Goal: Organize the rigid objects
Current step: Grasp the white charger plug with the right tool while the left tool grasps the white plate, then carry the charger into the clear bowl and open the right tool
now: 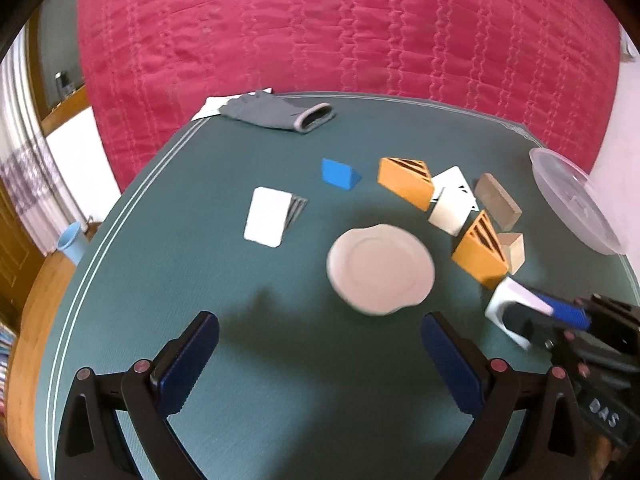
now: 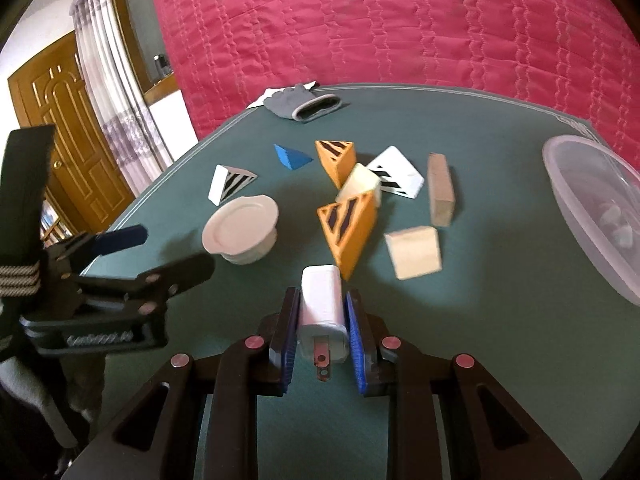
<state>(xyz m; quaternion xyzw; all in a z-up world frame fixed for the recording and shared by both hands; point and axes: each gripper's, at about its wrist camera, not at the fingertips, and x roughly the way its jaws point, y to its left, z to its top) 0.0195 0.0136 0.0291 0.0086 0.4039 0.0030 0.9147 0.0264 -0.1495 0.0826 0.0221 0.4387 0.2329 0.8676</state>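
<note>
Right tongs (image 2: 322, 332) clenched on white plug adapter (image 2: 323, 312) near orange wedge (image 2: 349, 232); left tongs (image 1: 320, 364) spread wide above tabletop (image 1: 280, 360).

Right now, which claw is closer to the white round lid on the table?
Left. The left claw hangs open just short of the white round lid, which lies ahead between its fingers. The right claw is off to the lid's right, shut on a white plug adapter.

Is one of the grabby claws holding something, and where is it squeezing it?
Yes. The right gripper holds a white plug adapter, its blue pads pressing the two long sides, metal prong end toward the camera. The left gripper is open and holds nothing.
</note>
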